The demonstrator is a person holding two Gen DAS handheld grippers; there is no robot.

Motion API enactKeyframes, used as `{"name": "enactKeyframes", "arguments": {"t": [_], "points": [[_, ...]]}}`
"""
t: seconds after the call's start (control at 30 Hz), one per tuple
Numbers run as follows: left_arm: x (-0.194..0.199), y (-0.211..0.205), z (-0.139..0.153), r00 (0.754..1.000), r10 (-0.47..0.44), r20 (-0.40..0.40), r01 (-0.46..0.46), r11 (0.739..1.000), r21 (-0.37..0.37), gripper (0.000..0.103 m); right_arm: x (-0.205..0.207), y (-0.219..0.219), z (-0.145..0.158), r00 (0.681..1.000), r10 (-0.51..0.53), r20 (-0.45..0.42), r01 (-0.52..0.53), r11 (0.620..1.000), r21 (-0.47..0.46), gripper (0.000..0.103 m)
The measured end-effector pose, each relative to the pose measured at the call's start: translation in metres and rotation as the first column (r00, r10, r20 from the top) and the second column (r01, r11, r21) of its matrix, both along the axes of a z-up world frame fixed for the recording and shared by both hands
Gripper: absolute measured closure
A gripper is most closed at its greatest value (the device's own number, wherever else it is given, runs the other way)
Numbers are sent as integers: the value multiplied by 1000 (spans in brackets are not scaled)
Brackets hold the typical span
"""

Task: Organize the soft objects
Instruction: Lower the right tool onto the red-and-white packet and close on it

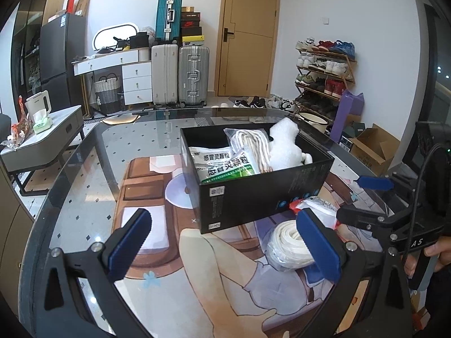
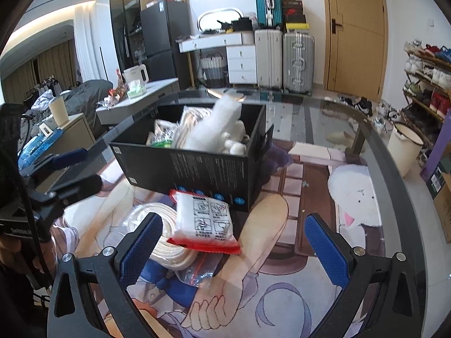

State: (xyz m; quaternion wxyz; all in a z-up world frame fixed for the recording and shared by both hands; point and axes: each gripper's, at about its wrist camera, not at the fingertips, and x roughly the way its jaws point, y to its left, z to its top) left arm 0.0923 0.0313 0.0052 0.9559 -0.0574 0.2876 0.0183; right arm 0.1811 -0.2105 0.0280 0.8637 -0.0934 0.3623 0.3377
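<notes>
A black box (image 1: 253, 188) stands on the glass counter (image 1: 135, 135) over a printed mat (image 1: 197, 267); every place below is given from that box. Inside it, from left to right, lie green-and-white sachets (image 1: 217, 163), a bagged striped cloth (image 1: 251, 146) and a white plush (image 1: 284, 146) that rises above the rim.

The left hand-held gripper (image 1: 225, 242) hangs before the box's near wall, toward its left corner, its blue pads spread wide and holding nothing. Its right pad sits over the left edge of the rope coil (image 1: 287, 245), which lies in a clear bag on the mat just in front of the box's right near corner.

A red-edged white packet (image 2: 205, 222) rests on the coil (image 2: 169, 242), tilted, its far end close against the box's (image 2: 197, 169) front wall.

The right hand-held gripper (image 2: 234, 248) is also spread wide and empty, in front of the box and right of the left one. The packet and coil lie between its fingers, nearer the left pad, with neither pad clearly touching them.
</notes>
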Motion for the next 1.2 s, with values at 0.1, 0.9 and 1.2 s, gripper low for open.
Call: {"name": "enactKeyframes", "arguments": {"t": [0.1, 0.9, 1.2], "points": [[1, 5, -1, 1000, 13, 0, -13, 1000, -3, 0, 5, 2, -4, 999, 13, -39, -13, 1000, 3, 1], [0, 9, -5, 1000, 20, -8, -20, 1000, -22, 0, 34, 35, -29, 977, 66, -204, -67, 998, 3, 9], [2, 9, -6, 1000, 19, -14, -19, 1000, -21, 0, 37, 40, -29, 973, 84, -214, -83, 996, 14, 36]]}}
